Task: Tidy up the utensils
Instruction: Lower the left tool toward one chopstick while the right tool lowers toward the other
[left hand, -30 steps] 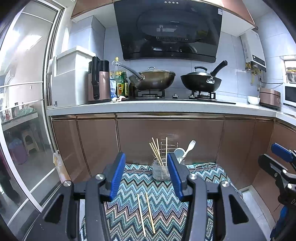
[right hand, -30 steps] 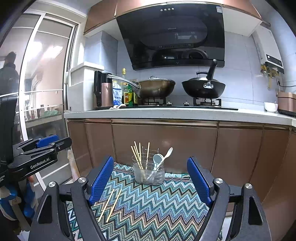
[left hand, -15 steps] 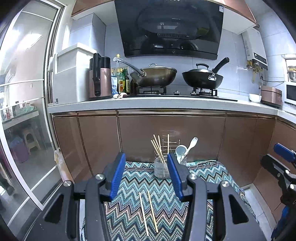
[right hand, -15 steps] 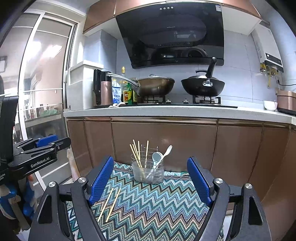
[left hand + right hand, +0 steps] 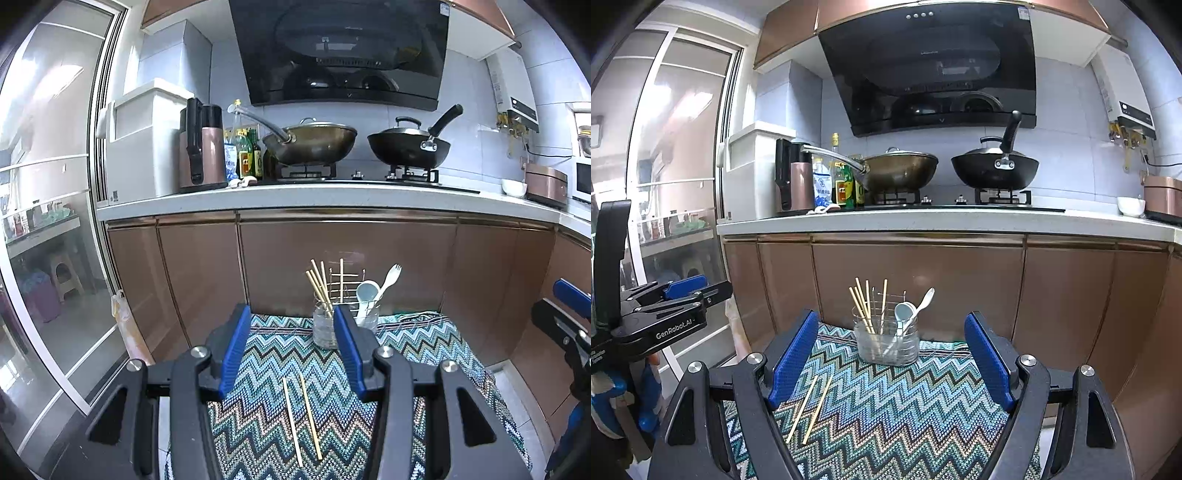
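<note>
Both grippers hang open and empty over a zigzag-patterned cloth (image 5: 886, 406): the left gripper (image 5: 291, 347) moderately parted, the right gripper (image 5: 892, 354) wider. Two loose chopsticks (image 5: 301, 417) lie on the cloth near the left gripper. The utensil holder (image 5: 888, 343) stands farther off, apparently near the cloth's far edge, below the cabinets (image 5: 923, 280).

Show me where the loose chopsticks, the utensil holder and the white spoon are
loose chopsticks (image 5: 301, 417), left wrist view, mid-shaft of the pair.
utensil holder (image 5: 888, 345), right wrist view, its clear front wall.
white spoon (image 5: 904, 309), right wrist view, its bowl.
</note>
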The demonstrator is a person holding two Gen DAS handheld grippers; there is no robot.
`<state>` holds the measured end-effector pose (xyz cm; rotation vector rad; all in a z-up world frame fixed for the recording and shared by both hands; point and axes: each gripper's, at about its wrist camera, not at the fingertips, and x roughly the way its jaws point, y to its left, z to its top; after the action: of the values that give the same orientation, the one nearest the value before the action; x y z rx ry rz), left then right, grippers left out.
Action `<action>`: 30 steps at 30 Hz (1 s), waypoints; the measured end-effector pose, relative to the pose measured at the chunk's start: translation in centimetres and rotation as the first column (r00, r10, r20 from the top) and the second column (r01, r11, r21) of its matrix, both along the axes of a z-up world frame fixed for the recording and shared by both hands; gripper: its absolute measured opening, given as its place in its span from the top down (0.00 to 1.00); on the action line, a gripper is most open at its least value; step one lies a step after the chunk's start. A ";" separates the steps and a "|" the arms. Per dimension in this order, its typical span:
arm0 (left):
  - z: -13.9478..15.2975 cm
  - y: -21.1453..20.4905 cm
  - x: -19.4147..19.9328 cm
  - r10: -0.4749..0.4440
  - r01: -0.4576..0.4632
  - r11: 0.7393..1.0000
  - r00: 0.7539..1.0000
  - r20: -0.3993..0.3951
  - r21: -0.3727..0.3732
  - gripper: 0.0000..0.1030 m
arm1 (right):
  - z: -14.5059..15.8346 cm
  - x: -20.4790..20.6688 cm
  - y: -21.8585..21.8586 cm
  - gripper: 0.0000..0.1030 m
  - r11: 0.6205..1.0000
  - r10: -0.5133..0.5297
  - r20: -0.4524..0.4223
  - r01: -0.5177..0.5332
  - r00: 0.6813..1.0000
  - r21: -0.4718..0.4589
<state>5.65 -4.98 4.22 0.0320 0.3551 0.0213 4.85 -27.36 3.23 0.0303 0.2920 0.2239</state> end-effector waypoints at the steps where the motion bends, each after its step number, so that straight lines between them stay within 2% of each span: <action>1: -0.1 0.1 0.2 0.003 -0.003 1.000 1.000 -0.004 -0.001 0.57 | -0.1 0.1 0.1 0.22 1.000 0.001 -0.001 -0.001 1.000 -0.002; 6: 1.0 1.3 1.4 0.026 -0.026 1.000 0.999 -0.021 -0.015 0.57 | 0.5 0.9 0.3 0.22 1.000 0.005 -0.011 -0.006 1.000 -0.016; 8: 2.3 1.8 2.2 0.043 -0.043 0.999 0.999 -0.006 0.008 0.57 | 1.3 1.5 0.4 0.22 1.000 0.008 -0.007 -0.008 1.000 -0.020; 12: 6.4 3.1 4.5 0.059 -0.060 0.997 0.998 0.011 0.044 0.57 | 4.9 3.4 1.3 0.22 0.998 0.031 0.031 -0.029 0.999 -0.051; 15: 7.5 4.1 7.3 0.023 -0.021 0.999 0.997 -0.070 0.034 0.57 | 7.0 5.3 1.9 0.23 0.997 0.071 0.025 -0.070 0.997 -0.037; 18: 5.1 4.7 10.4 -0.032 0.036 0.999 0.975 -0.220 0.014 0.57 | 6.8 7.7 2.6 0.32 0.993 0.117 -0.036 -0.118 0.992 -0.007; 20: 2.0 5.1 12.2 -0.048 0.051 0.999 0.947 -0.318 0.001 0.57 | 5.3 9.4 3.5 0.41 0.988 0.154 -0.100 -0.154 0.983 0.003; 22: -2.9 5.6 14.6 -0.072 0.059 0.997 0.888 -0.453 -0.042 0.57 | 2.9 11.3 4.6 0.46 0.981 0.193 -0.185 -0.195 0.964 0.004; 24: -7.4 5.9 16.6 -0.101 0.062 0.994 0.819 -0.565 -0.088 0.58 | 0.5 13.0 5.6 0.52 0.974 0.218 -0.264 -0.225 0.939 0.007; 25: -9.6 6.1 17.5 -0.115 0.061 0.992 0.783 -0.612 -0.109 0.58 | -1.3 14.4 6.3 0.55 0.970 0.232 -0.326 -0.243 0.916 0.008; 28: -15.1 5.5 19.9 -0.137 0.054 0.989 0.684 -0.717 -0.138 0.61 | -5.1 17.3 7.7 0.63 0.961 0.255 -0.438 -0.274 0.862 0.019; 30: -17.8 5.0 21.2 -0.134 0.043 0.989 0.637 -0.759 -0.139 0.65 | -7.0 18.7 8.2 0.64 0.960 0.255 -0.486 -0.279 0.836 0.022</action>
<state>26.83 0.07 -13.56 -0.0546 1.2287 -0.1172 23.53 -19.15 -3.75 -0.0053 0.8089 0.4905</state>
